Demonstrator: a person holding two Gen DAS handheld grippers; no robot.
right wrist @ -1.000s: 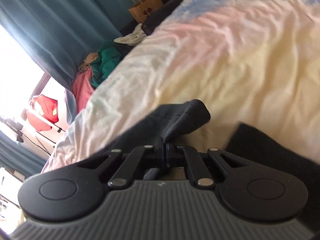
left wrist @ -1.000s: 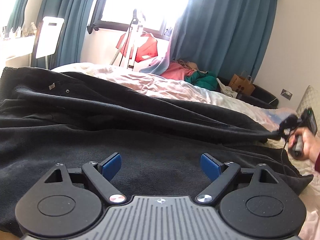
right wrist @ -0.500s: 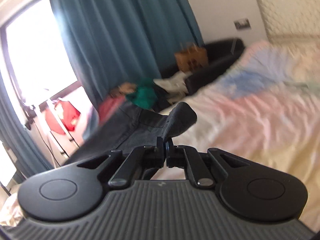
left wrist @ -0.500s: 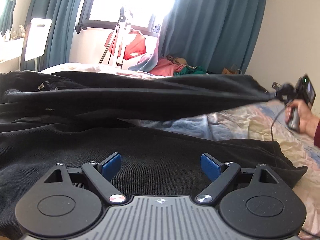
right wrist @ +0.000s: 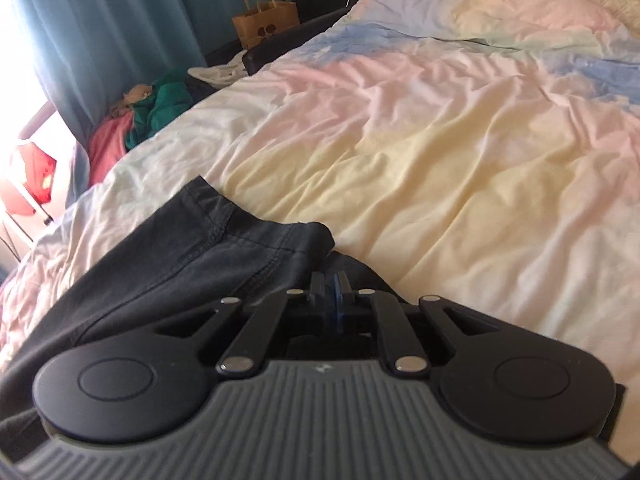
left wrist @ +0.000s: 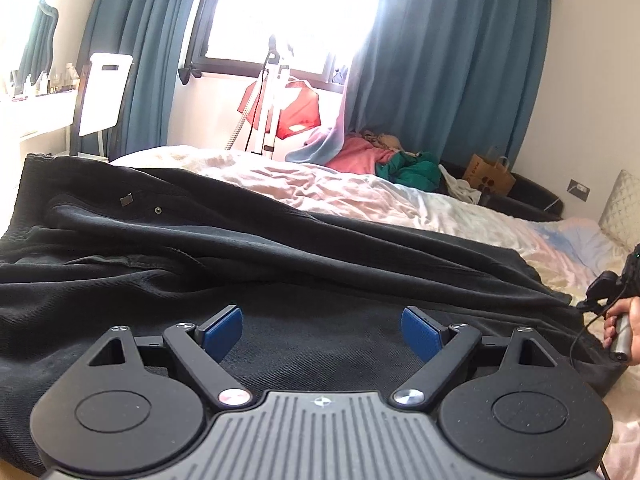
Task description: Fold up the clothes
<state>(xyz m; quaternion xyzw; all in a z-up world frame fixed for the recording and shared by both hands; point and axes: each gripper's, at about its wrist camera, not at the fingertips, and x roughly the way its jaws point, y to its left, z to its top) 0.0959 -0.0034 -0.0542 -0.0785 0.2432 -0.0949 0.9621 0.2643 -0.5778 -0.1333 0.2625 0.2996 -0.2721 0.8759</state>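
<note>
Black trousers (left wrist: 248, 264) lie spread across the bed, waistband at the left, legs running to the right. My left gripper (left wrist: 322, 326) is open and empty, its blue pads (left wrist: 222, 326) low over the near leg. My right gripper (right wrist: 331, 286) has its jaws closed at the leg hem (right wrist: 248, 236), which now rests on the sheet; whether cloth is still between the pads is not clear. The right gripper also shows in the left wrist view (left wrist: 616, 304), at the far right by the leg ends.
The bed (right wrist: 460, 152) has a rumpled pastel sheet. Beyond it are teal curtains (left wrist: 448, 80), a heap of pink and green clothes (left wrist: 384, 160), a paper bag (left wrist: 488, 174) and a white chair (left wrist: 104, 96).
My right gripper lifted the upper trouser leg high, then brought it down onto the lower leg. The leg now lies flat. My left gripper stayed in place, open.
</note>
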